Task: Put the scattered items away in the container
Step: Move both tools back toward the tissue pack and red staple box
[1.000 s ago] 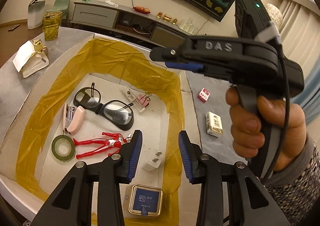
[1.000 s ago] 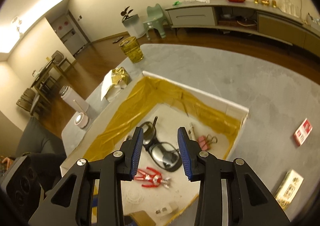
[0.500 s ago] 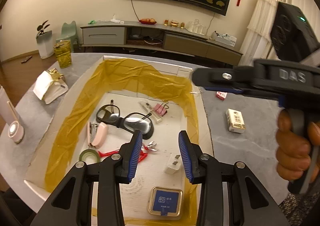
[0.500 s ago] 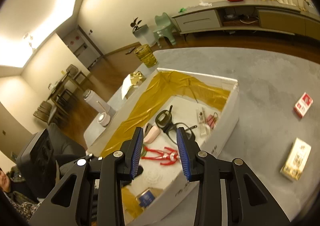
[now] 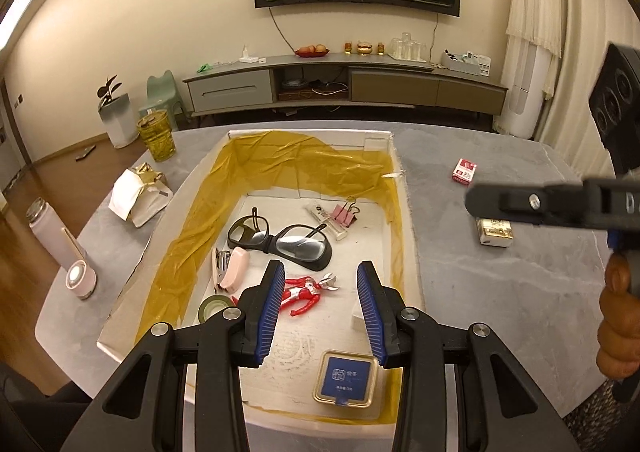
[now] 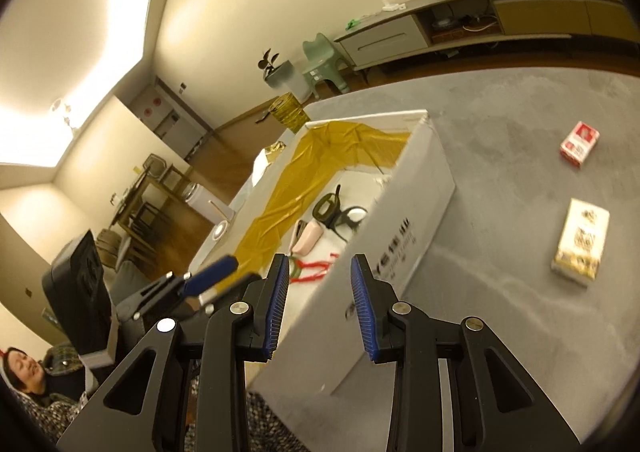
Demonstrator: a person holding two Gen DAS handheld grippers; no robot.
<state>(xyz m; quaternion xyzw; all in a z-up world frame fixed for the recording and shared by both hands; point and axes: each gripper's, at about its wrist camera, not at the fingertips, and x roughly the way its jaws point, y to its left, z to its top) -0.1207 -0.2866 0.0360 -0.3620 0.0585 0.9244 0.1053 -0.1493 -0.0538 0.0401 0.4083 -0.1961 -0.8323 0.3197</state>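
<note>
I have the grey table [image 5: 500,292] in front of me, and on it the white box [image 6: 404,220], lined with yellow film, which serves as the container. Most things already lie inside it: black goggles [image 5: 280,240], a pink stapler [image 5: 232,272], a red toy figure [image 5: 304,292], a roll of green tape [image 5: 212,308], a pink binder clip [image 5: 346,214], a blue square tin [image 5: 346,378].

Two packs are left out on the table, to the right of the box and well apart from it: the white-and-gold pack [image 6: 582,242] nearer me and the red-and-white pack [image 6: 580,143] farther off.

My left gripper [image 5: 318,312] hangs over the near end of the box, tongs wide, holding nothing. My right gripper [image 6: 318,304] is over the box's outer wall, tongs likewise wide and empty.

I judge the step in hand to be reaching for the white-and-gold pack with the right. To do it well I should swing right, clear of the box wall, turn the tongs across the pack's narrow width, come down flat and close only once both pads straddle it.

That pack looks like a flat carton, white with a gold band at its near end, lying face up. The view is a little blurred; I cannot read its print.
</note>
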